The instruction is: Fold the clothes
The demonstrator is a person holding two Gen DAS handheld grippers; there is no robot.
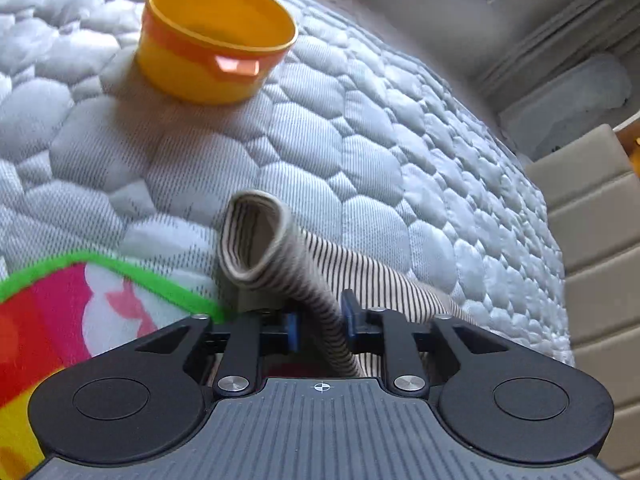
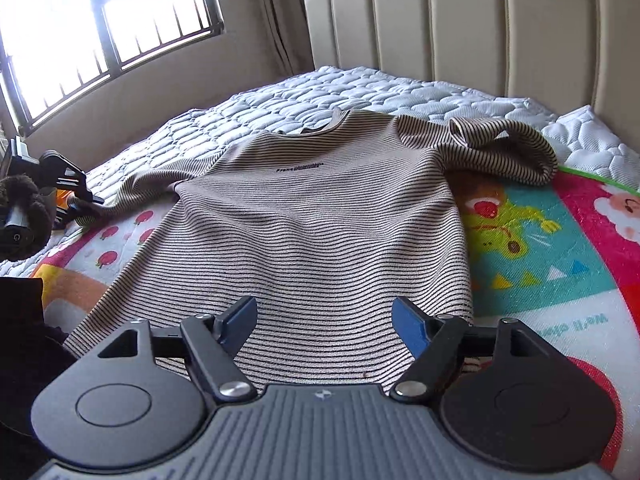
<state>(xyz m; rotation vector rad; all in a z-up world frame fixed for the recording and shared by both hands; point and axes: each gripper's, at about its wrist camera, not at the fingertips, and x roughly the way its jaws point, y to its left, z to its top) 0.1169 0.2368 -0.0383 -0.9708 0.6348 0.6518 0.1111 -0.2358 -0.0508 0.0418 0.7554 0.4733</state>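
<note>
A: Start at the left. What does the left-hand camera see?

B: A bright play mat (image 1: 44, 320) with a green edge in the lower left corner, lying on a quilted mattress (image 1: 360, 152). Further up sits a yellow bowl (image 1: 216, 36) with an orange band, upright on the mattress and well apart from everything else.

A: And the left gripper (image 1: 320, 322)?

B: Clenched on a sleeve (image 1: 276, 264) of the striped shirt. The cloth runs between the blue pads, and the cuff stands up in a loop just beyond them.

A: Now the right-hand camera, same order.

B: Far left, the left gripper shows again at the edge of the mattress, holding the end of the shirt's left-hand sleeve. A barred window (image 2: 100, 28) is above it. In the middle the striped shirt (image 2: 312, 232) lies front up, neck away from the camera, partly on the mattress and partly on the play mat. Its other sleeve is bunched up at the right, near the padded headboard (image 2: 480, 20).

A: The right gripper (image 2: 324, 320)?

B: Released. Its jaws stand wide apart over the shirt's hem, with nothing pinched between them.
</note>
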